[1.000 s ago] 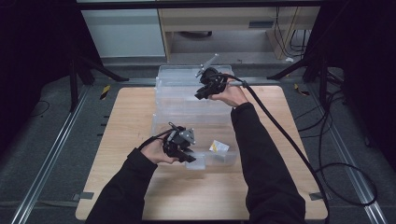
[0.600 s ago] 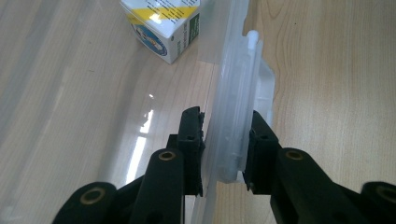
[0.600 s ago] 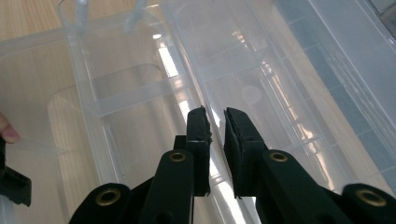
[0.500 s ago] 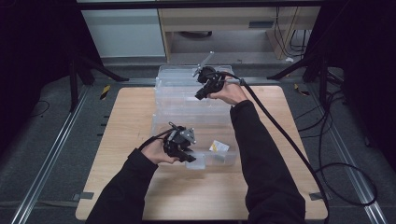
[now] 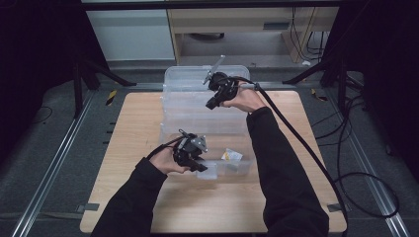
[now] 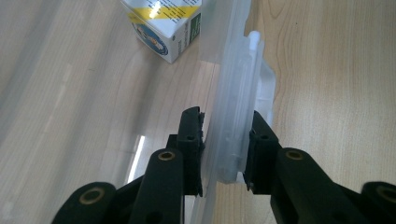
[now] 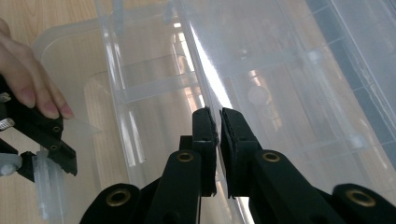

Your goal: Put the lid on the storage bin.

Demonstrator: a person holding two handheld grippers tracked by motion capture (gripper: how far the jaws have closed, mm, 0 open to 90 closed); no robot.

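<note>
At the centre of the counter stands the clear box, its long axis running away from the person. Its clear lid lies over the far part and a small carton sits inside at the near end.

Left tool: clenched on the box's near-end latch. In the left gripper view the tool has one pad on each face of that flange, with the carton ahead and to the left behind the wall.

Right tool: well apart from the left, at the far end. In the right gripper view the tool has jaws that have just been closing, and they are now pinched on a thin edge of the lid, which runs on away between them. The left tool shows at the lower left of that view, on the latch.

Finding: the two grips lie in line along the box's long axis, left near and right far. The lid is nearer the right hand and its gripped edge runs along that tool's line of sight. In my judgement, any lift of the lid falls to the right hand while the left steadies the box. Which way the lid is meant to swing cannot be determined.
</note>
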